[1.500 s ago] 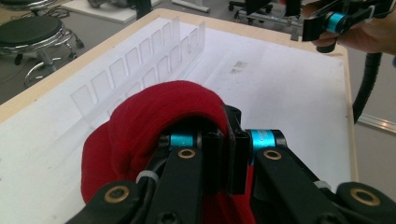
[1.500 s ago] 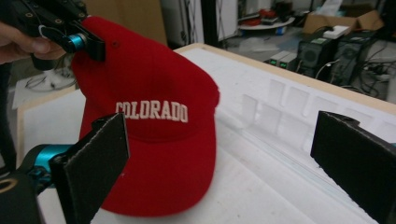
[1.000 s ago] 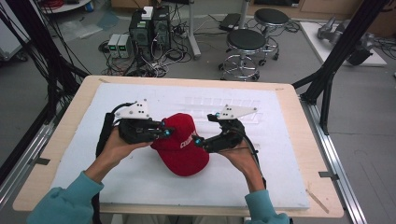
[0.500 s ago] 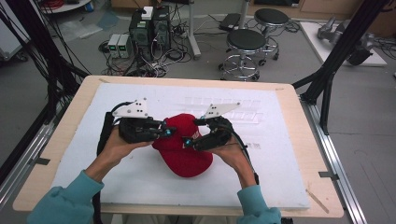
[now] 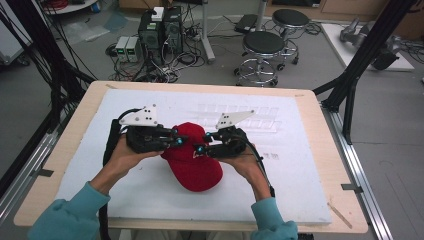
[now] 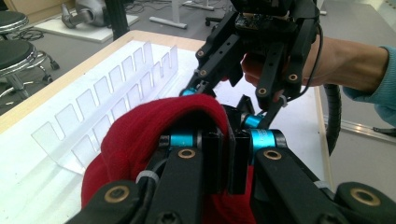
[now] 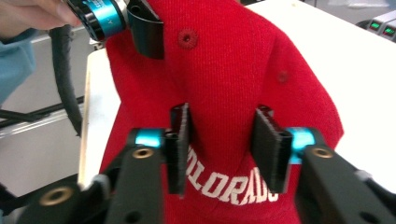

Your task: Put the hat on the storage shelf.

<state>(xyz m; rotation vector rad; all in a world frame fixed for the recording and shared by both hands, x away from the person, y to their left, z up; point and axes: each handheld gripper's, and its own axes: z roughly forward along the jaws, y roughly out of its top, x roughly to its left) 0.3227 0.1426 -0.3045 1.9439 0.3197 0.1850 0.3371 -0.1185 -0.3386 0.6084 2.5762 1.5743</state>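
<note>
Computer boxes (image 5: 159, 30) and cables sit on the floor beyond the table's (image 5: 65, 145) far left corner, two stools (image 5: 264, 47) farther right. On the white mat (image 5: 300, 170), a clear slotted rack (image 6: 100, 100) lies flat beyond the cap (image 5: 192, 162).

At mid-mat, the red cap has its brim toward the person and its crown away, long axis near to far. The left gripper (image 6: 227, 154) has its jaws pressed together on a fold of the crown's left side. The right gripper (image 7: 224, 149) faces it across the crown, jaws parted with cloth bulging between them; the lettered front seems untouched by either pad, though the angle is poor.
</note>
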